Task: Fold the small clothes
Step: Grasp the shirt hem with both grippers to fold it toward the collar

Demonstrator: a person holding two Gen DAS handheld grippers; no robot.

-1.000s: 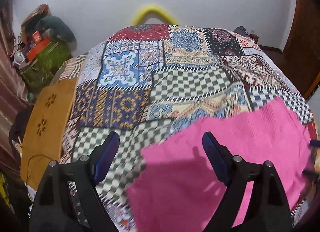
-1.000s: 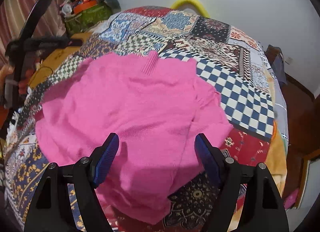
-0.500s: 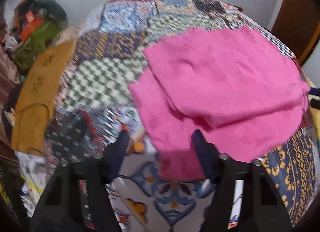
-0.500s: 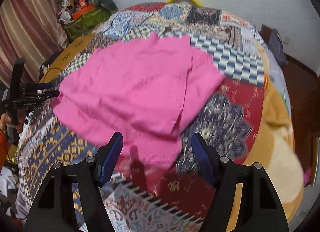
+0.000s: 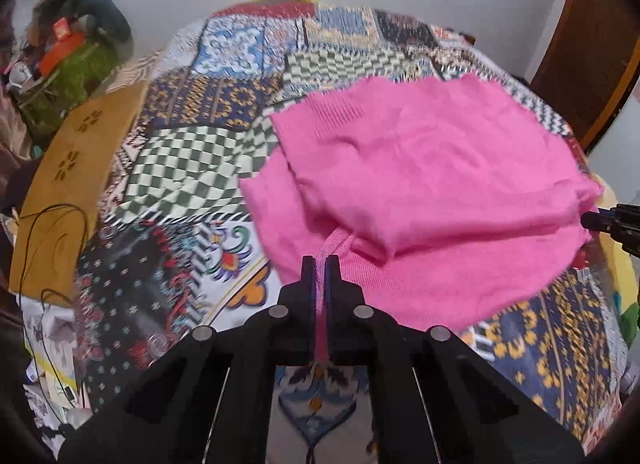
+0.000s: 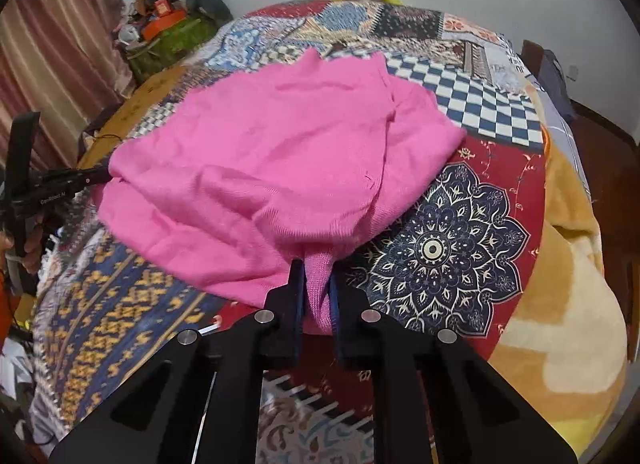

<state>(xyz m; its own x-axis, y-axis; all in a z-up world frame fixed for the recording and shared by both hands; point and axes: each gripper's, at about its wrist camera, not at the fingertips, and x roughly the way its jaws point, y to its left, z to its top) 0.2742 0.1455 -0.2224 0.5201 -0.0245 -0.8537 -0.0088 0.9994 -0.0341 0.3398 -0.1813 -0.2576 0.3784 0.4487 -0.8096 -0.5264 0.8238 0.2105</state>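
A pink knitted garment (image 5: 432, 179), fine-ribbed and soft, is spread over a patchwork bedspread (image 5: 192, 167) printed with checks, medallions and floral panels. It is laid double, an upper layer resting crumpled over a lower one, towards the near edge of the bed. The left gripper (image 5: 320, 264) is clamped on a thin pinch of the near hem, its black fingers (image 5: 308, 276) almost meeting around a narrow pink strip. The right gripper (image 6: 314, 268) is clamped on a thicker bunch of the same knit (image 6: 280, 167) at the near hem; blue pads are seen inside its fingers (image 6: 295, 284). In the left view the other gripper's tip is cut off at the right border; in the right view the left tool (image 6: 48, 187) is seen at the far left corner of the garment, its grip there too small to judge. The far bedspread is blurred in the left view. Half a second ago both grippers were spread wide above the hem; now both are closed on it
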